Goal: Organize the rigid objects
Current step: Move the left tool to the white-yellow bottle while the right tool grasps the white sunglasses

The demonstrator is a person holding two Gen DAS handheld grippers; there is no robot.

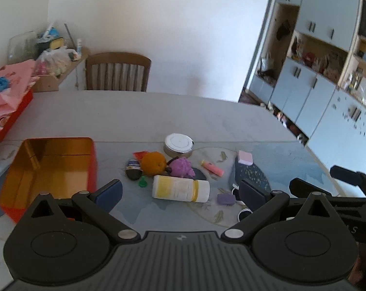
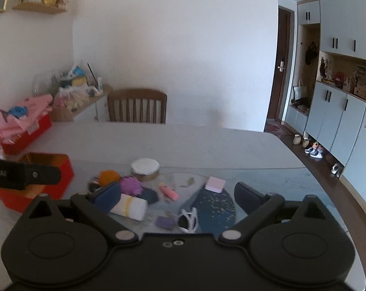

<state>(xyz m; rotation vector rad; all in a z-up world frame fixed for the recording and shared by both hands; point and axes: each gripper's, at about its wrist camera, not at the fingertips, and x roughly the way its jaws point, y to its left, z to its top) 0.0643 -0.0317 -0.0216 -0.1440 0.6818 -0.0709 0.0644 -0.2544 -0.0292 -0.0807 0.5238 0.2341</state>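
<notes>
A pile of small objects lies mid-table: a white bottle on its side, an orange, a purple spiky toy, a round white-lidded tin, a pink marker, a pink eraser block and a small purple block. An open red tin box with a gold inside sits to their left. My left gripper hovers open just before the bottle. My right gripper is open too, above the bottle, purple block and white sunglasses.
A dark speckled mat lies under the right side of the pile. A red box with pink cloth sits at the table's far left. A wooden chair stands behind the table, and cabinets line the right wall.
</notes>
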